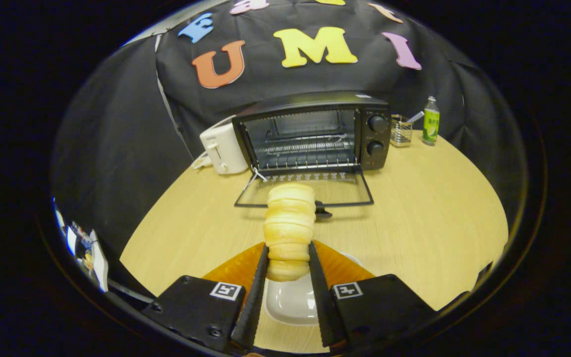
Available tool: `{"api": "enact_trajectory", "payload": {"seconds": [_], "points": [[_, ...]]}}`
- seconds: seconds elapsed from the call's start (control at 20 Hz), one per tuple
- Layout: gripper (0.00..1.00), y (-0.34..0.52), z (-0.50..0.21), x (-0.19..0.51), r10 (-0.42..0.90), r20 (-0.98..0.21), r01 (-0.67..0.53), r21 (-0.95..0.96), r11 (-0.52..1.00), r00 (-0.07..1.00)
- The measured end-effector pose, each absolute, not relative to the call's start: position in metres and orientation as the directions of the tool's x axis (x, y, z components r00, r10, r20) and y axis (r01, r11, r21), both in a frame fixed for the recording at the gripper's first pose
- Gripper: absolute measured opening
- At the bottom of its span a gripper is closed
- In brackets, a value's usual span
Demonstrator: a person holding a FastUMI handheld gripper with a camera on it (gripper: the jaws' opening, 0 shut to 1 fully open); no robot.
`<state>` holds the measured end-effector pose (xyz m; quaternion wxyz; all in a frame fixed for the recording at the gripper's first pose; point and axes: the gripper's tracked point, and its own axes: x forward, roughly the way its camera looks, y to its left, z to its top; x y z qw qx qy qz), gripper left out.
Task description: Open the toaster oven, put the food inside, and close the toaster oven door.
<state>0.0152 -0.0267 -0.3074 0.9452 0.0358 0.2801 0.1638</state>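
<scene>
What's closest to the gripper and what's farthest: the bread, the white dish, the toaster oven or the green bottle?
1. Bread, held between the gripper jaws.
2. White dish, just under the jaws.
3. Toaster oven, straight ahead, door open.
4. Green bottle, farthest, beyond the oven on its right.

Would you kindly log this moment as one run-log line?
tool: shut on bread roll | roll: lifted above white dish | toaster oven: door open, rack bare | next: insert roll

The gripper view rides low behind the claw — facing the toaster oven across the table.
</scene>
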Motion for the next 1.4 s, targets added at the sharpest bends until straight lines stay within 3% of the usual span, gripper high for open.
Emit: {"api": "enact_trajectory", "payload": {"seconds": [0.25,0.7,1.0,1.4], "points": [[0.53,-0.001,-0.281,0.068,0.415,-0.355,-0.338,0.261,0.904,0.837],[0.54,0.022,-0.307,0.177,0.416,-0.359,-0.305,0.327,0.894,0.836],[0.53,0.014,-0.292,0.238,0.427,-0.274,-0.246,0.511,0.824,0.862],[0.63,-0.006,-0.29,0.271,0.4,-0.212,-0.208,0.594,0.777,0.892]]}}
